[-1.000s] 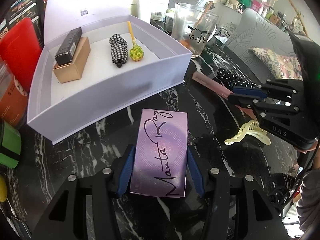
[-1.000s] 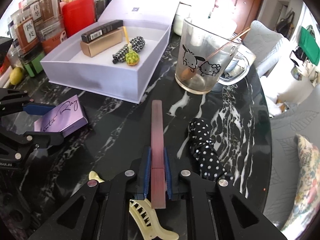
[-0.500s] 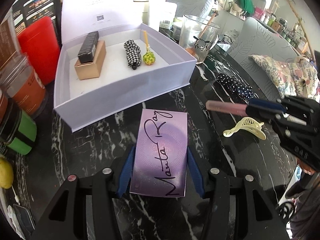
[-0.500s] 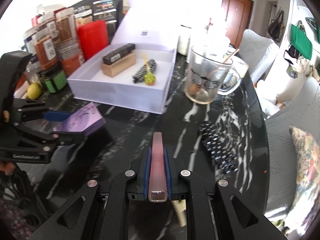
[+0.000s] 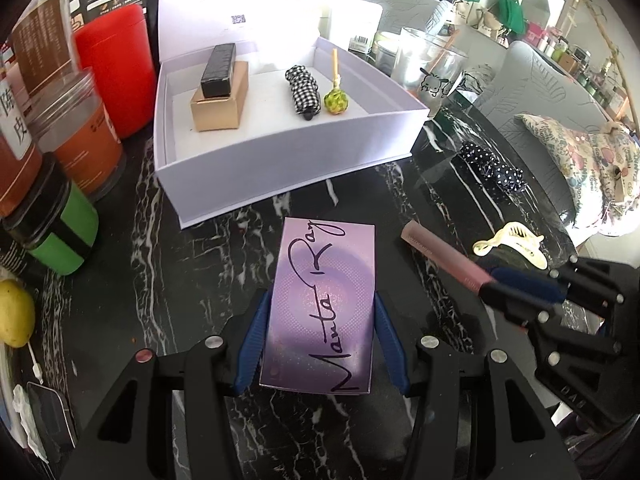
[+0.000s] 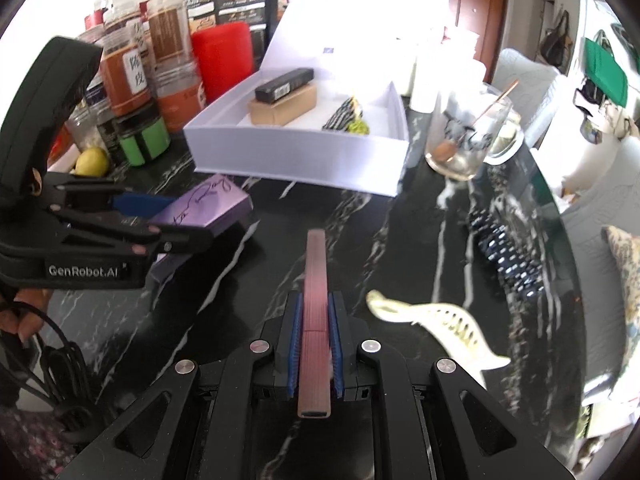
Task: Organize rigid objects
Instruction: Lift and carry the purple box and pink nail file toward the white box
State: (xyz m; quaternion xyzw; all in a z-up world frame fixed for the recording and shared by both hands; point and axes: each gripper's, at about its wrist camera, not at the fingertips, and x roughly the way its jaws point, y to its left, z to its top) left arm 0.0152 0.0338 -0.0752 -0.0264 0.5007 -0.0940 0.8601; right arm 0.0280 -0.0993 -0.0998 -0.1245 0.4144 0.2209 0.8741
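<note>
My left gripper (image 5: 320,304) is shut on a purple box (image 5: 324,280) with "Manta Ray" written on it, held above the black marble table just short of the open white box (image 5: 280,176). My right gripper (image 6: 315,300) is shut on a slim pink stick-shaped case (image 6: 315,264), lifted off the table and pointing at the white box (image 6: 304,156). Each gripper shows in the other's view: the right gripper (image 5: 520,284) with the pink case (image 5: 440,252), the left gripper (image 6: 160,216) with the purple box (image 6: 208,204). Inside the white box lie a tan box (image 5: 220,104) with a black box (image 5: 218,64) on top, a checkered roll (image 5: 304,88) and a green ball on a stick (image 5: 336,100).
A cream hair claw (image 6: 436,324) and a polka-dot scrunchie (image 6: 504,248) lie on the table to the right. A glass mug (image 6: 468,132) stands right of the white box. Jars (image 5: 80,136), a red canister (image 5: 116,68) and a lemon (image 5: 14,312) crowd the left side.
The right gripper has lifted the pink case off the table and swung left, leaving the hair claw to its right. The left gripper has drawn back a little from the white box, still holding the purple box.
</note>
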